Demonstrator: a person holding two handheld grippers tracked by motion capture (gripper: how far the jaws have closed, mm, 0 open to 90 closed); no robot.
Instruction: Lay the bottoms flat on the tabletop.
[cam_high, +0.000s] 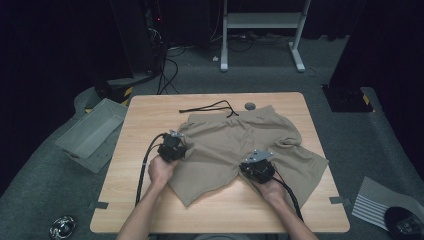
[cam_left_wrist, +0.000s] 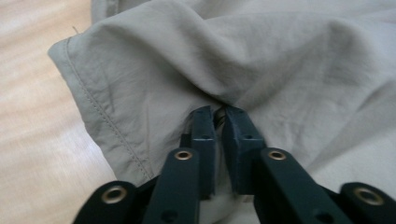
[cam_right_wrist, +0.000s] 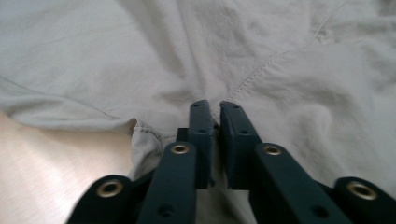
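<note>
A pair of tan shorts (cam_high: 235, 145) is seen spread flat across the middle of the wooden bench (cam_high: 150, 107). The waistband is turned toward the far edge, and the two legs are pointed back toward the person, so the long axis is run from far to near, with a slight lean to the right. The left leg is ended in a corner near the front of the bench; the right leg is fanned out toward the right edge.

The left gripper (cam_high: 176, 150) is set down on the left side of the shorts, at the outer edge of the left leg. In the left gripper view its fingers (cam_left_wrist: 204, 135) are seen drawn nearly together, and a small fold of cloth (cam_left_wrist: 261, 60) is pinched between the tips, beside the stitched hem (cam_left_wrist: 100, 116).

The right gripper (cam_high: 254, 167) is placed at the crotch, between the two legs. In the right gripper view its fingers (cam_right_wrist: 201, 135) are likewise brought nearly together, with a ridge of fabric caught between them along a stitched seam (cam_right_wrist: 261, 65).

A black cord (cam_high: 210, 107) is laid on the bench just beyond the waistband. A grey bin (cam_high: 92, 131) is seen on the floor to the left of the bench.
</note>
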